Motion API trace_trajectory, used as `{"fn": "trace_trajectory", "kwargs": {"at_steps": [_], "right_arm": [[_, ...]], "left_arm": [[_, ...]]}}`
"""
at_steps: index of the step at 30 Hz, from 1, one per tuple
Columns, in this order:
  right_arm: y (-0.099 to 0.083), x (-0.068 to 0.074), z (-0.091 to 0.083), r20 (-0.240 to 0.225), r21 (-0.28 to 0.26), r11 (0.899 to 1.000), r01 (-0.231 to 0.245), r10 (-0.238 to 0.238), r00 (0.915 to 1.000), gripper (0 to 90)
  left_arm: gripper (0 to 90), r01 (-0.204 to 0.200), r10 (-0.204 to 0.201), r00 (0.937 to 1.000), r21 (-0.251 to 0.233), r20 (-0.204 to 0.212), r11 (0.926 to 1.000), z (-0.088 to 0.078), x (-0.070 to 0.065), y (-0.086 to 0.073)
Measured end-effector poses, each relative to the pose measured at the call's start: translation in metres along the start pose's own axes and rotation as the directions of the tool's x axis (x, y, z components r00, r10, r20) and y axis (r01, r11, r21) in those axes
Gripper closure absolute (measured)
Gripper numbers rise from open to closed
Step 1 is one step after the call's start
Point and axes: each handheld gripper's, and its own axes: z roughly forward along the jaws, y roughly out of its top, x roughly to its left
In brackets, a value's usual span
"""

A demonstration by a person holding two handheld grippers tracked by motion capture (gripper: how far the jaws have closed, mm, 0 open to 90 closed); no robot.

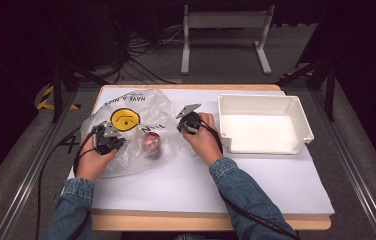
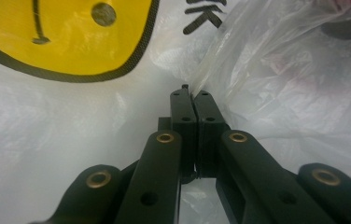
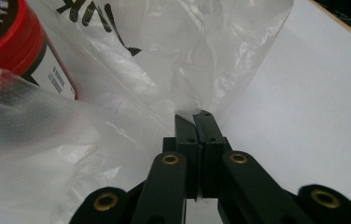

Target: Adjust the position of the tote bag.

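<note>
Left gripper: your jaws are closed together with a fold of the plastic bag pinched between them, at the bag's near left edge.
Plastic bag: it lies on the left part of the white table, clear film printed with a yellow smiley; a red-lidded container sits inside it.
Right gripper: your jaws are pressed together on the film too, at the bag's right edge, with bare table just beyond.
Step in hand: you likely hold the bag by both sides, ready to open or lift it.
Next move: probably draw both pinches apart evenly; the thin film may slip or tear.
White bin: well apart on the right, nothing in it.
</note>
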Motion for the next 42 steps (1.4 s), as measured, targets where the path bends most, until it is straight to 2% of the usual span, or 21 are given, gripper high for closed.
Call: {"fn": "trace_trajectory", "kwargs": {"at_steps": [6, 11, 15, 17, 22, 25, 30, 35, 38, 42], "right_arm": [[-0.004, 0.002, 0.000, -0.005, 0.026, 1.000, 0.010, -0.010, 0.9999, 88.1], [-0.008, 0.005, -0.002, -0.023, 0.041, 0.999, 0.019, -0.018, 0.9996, 88.2], [-0.011, 0.007, -0.002, -0.032, 0.049, 0.999, 0.020, -0.019, 0.9993, 87.6], [-0.012, 0.007, -0.002, -0.030, 0.057, 0.998, 0.020, -0.018, 0.9994, 84.4], [-0.014, 0.005, -0.006, -0.031, 0.048, 0.999, 0.008, -0.007, 0.9995, 69.4], [-0.016, 0.003, -0.011, -0.037, 0.030, 1.000, 0.002, -0.001, 0.9993, 58.2], [-0.013, 0.004, -0.026, -0.034, -0.033, 0.999, -0.017, 0.016, 0.9993, 46.5], [-0.007, 0.009, -0.041, -0.039, -0.094, 0.996, -0.006, 0.002, 0.9992, 44.4], [-0.004, 0.013, -0.048, -0.036, -0.123, 0.992, 0.005, -0.009, 0.9993, 45.6], [0.005, 0.023, -0.063, -0.057, -0.197, 0.980, -0.002, -0.009, 0.9983, 51.7]], "left_arm": [[88.4, 0.001, -0.002, 0.9993, 0.017, 0.036, 0.9999, 0.001, -0.002, -0.003], [88.5, -0.027, 0.023, 0.9971, 0.048, 0.072, 0.9985, 0.000, -0.005, -0.007], [88.4, -0.037, 0.032, 0.9963, 0.065, 0.080, 0.9972, 0.001, -0.007, -0.008], [86.2, -0.032, 0.027, 0.9960, 0.065, 0.085, 0.9974, 0.000, -0.007, -0.009], [76.4, -0.011, 0.005, 0.9946, 0.057, 0.103, 0.9983, -0.003, -0.007, -0.010], [67.2, 0.009, -0.013, 0.9929, 0.031, 0.118, 0.9995, -0.010, -0.003, -0.012], [53.9, 0.036, -0.032, 0.9911, -0.031, 0.129, 0.9989, -0.026, 0.001, -0.011], [50.7, 0.042, -0.030, 0.9916, -0.087, 0.126, 0.9953, -0.040, 0.000, -0.005], [50.0, 0.039, -0.026, 0.9924, -0.102, 0.120, 0.9941, -0.044, -0.002, -0.003], [48.6, 0.034, -0.020, 0.9940, -0.137, 0.108, 0.9899, -0.055, -0.003, 0.001]]}}
